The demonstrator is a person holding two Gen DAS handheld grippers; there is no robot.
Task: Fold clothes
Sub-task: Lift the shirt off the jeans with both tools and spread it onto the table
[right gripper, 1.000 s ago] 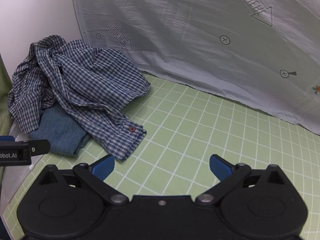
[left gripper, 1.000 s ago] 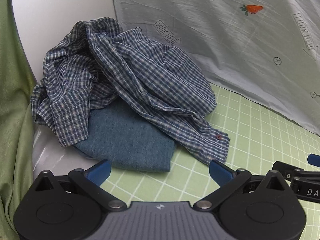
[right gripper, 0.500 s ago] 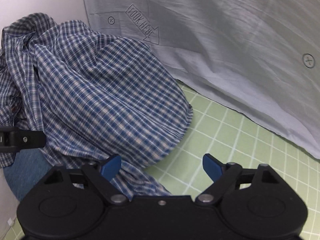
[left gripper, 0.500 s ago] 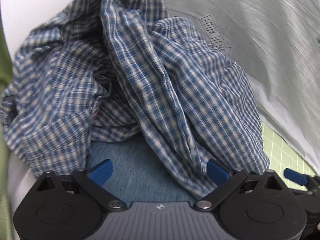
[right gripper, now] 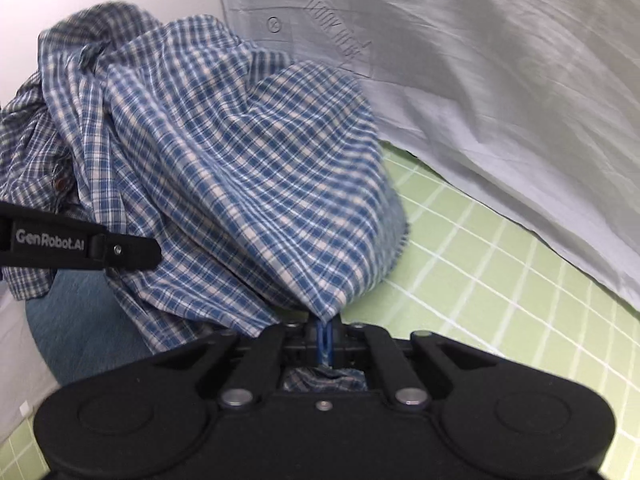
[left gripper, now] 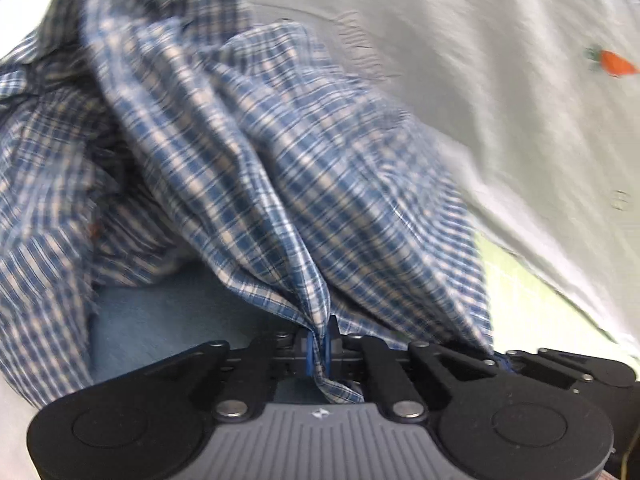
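A crumpled blue and white checked shirt [left gripper: 248,152] lies heaped at the left end of a green gridded mat [right gripper: 500,280], draped over a blue denim garment [left gripper: 160,312] that shows beneath it on the left, with a pale grey sheet [right gripper: 500,80] hanging behind and to the right. The left claw [left gripper: 318,346] is pinched tight on a gathered fold of the shirt near its lower edge, its blue pads pressed together with cloth running through them and a small tail poking out below. Further right, the right claw [right gripper: 325,338] is likewise closed hard on another bunched bit of the same shirt, with fabric tucked back inside the jaws. The two grips sit close together and the cloth fans upward from each. Judging from this, the risk is that both pinches hold thick, random folds rather than clean edges or corners, so lifting could bring the shirt up twisted and hard to spread. Pulling could also drag the denim piece along, since the shirt rests on it
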